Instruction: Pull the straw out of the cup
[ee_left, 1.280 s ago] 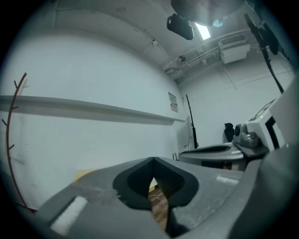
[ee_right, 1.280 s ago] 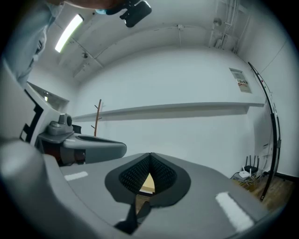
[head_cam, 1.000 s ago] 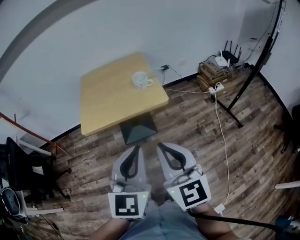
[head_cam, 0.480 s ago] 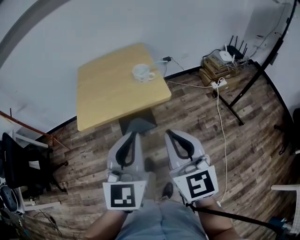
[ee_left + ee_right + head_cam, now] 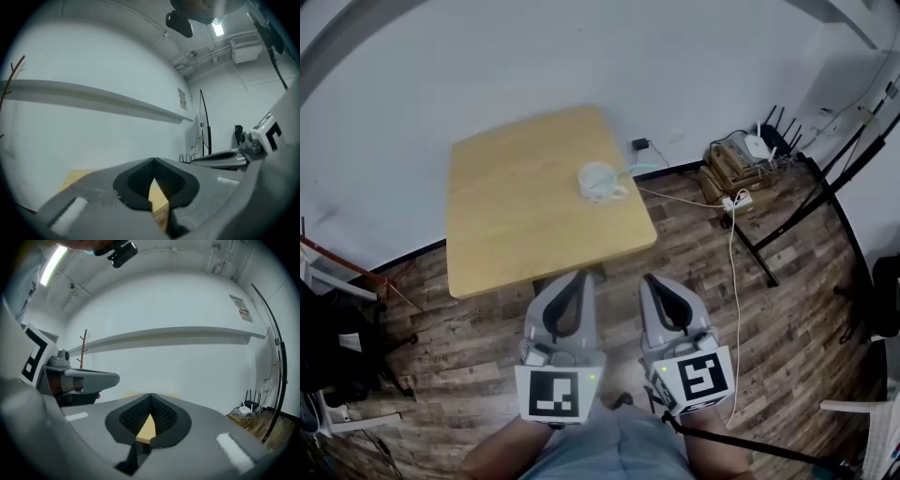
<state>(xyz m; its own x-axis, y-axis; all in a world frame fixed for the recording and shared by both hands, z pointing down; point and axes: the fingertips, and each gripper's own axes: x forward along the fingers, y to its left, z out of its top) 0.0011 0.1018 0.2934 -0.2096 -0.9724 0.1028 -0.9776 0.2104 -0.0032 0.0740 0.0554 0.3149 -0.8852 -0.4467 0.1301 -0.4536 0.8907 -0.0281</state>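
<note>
**A:** What do we enter for the bench (image 5: 506, 225)?

**B:** One white cup (image 5: 600, 181), on its far right part. One pale straw (image 5: 635, 170), in the cup, leaning out over the right rim.

**A:** And our claws?

**B:** Left claw (image 5: 578, 276): tips together, nothing between them. Right claw (image 5: 650, 280): the same, closed and empty. We hold both side by side at the bench's near edge, apart from the cup.

**A:** Floor?

**B:** Power strip (image 5: 733, 201) with a white cable, right.
</note>
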